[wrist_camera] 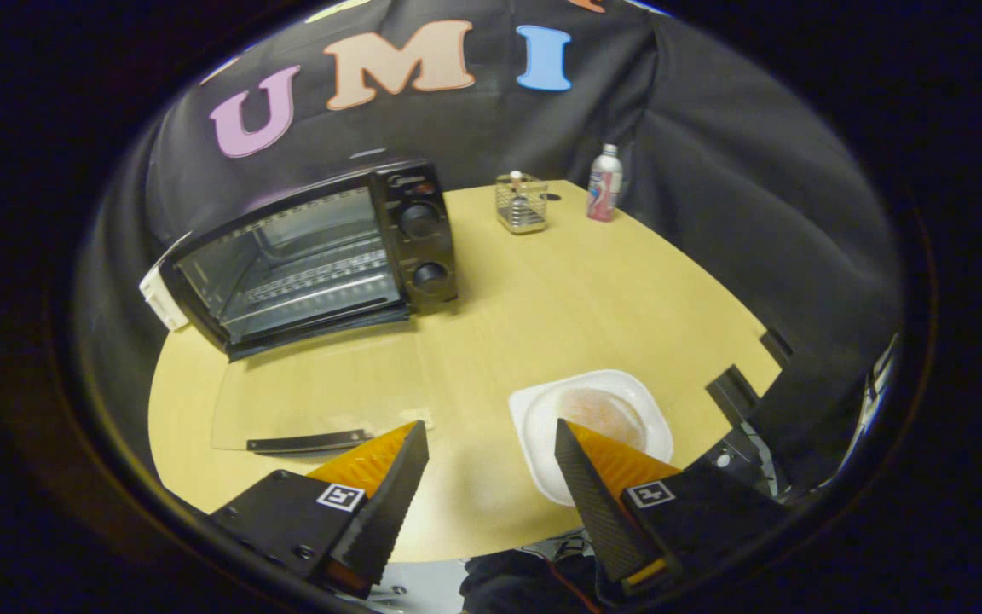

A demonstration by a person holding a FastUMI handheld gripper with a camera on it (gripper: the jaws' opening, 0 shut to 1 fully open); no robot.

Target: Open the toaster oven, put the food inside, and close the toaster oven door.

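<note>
Wire basket (pixel 521 205), bottle (pixel 604 182) beyond; jaws apart.

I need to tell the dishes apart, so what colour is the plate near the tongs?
White, seen best in the gripper view: the plate.

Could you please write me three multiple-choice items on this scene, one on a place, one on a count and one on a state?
1. Where does the white plate lie?
A. inside the toaster oven
B. on the table, partly behind one of the fingers
C. beside the bottle

2. How many round knobs are on the toaster oven front?
A. two
B. four
C. none

3. How is the toaster oven door?
A. shut
B. folded down flat on the table
C. taken off

Answers: B, the plate sits on the wooden table at the finger's tip; A, two knobs stacked on the panel; B, the glass door lies flat, rack exposed. The gripper holds its fingers wide apart, gripping nothing.
</note>
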